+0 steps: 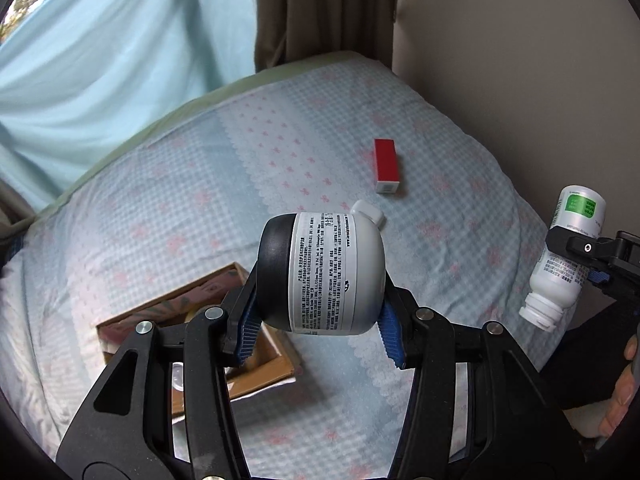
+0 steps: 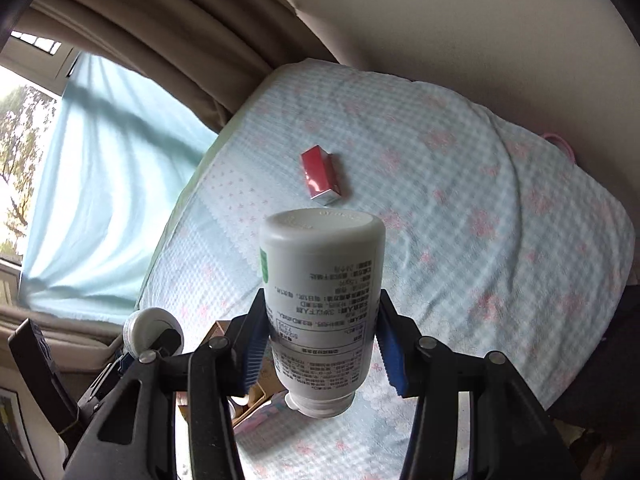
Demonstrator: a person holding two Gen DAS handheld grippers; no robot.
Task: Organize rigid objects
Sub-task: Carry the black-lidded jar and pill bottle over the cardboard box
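Two bottles are held, one per gripper, both clear of the bed.

The grey-and-black bottle (image 1: pixel 324 272) is clamped between the blue pads of the left gripper (image 1: pixel 318 326). Its long axis lies roughly crosswise to the fingers, white cap (image 1: pixel 368 211) toward upper right. The label is dense black print, too small to read.

The white bottle (image 2: pixel 320 300) is clamped in the right gripper (image 2: pixel 320 354), inverted: base up toward the bed, neck down toward the camera, long axis along the fingers. A green label patch (image 1: pixel 581 206) is seen in the left view; the printed text is upside down and illegible.

One red box (image 1: pixel 386 165) lies flat on the checked bedspread (image 1: pixel 440 140), well apart from both bottles.

One open cardboard box (image 1: pixel 256 376) sits on the bed below the left gripper; contents are mostly hidden.
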